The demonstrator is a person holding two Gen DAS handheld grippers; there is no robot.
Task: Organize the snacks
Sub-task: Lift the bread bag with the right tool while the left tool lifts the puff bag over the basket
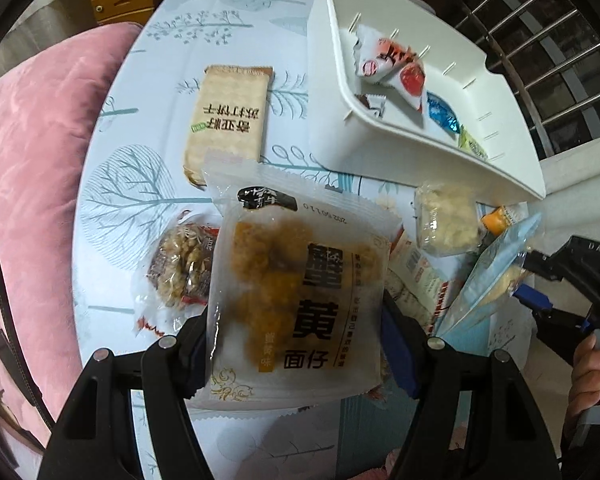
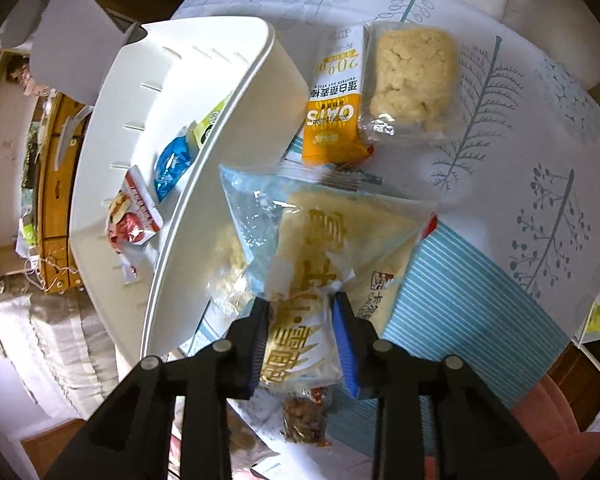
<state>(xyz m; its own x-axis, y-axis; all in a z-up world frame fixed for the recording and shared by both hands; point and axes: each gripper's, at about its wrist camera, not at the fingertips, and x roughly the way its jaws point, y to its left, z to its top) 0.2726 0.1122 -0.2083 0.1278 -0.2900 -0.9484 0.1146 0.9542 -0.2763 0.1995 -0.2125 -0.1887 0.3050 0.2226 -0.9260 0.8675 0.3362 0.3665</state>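
My left gripper point(image 1: 296, 344) is shut on a clear packet of orange-brown egg-yolk noodle snack point(image 1: 296, 280), held above the table. My right gripper point(image 2: 302, 336) is shut on a blue-edged packet of pale biscuit point(image 2: 332, 252); that gripper and packet also show at the right of the left wrist view point(image 1: 488, 276). A white plastic basket point(image 1: 380, 120) stands tilted at the back right and holds several small candies point(image 1: 408, 76). In the right wrist view the basket point(image 2: 236, 120) is left of my packet.
On the tree-print tablecloth point(image 1: 140, 184) lie a soda cracker pack point(image 1: 228, 116), a walnut snack point(image 1: 180, 264), a pale crumbly cake point(image 2: 412, 76) and an orange oat bar point(image 2: 336, 100). A pink cushion point(image 1: 32, 160) lies at the left.
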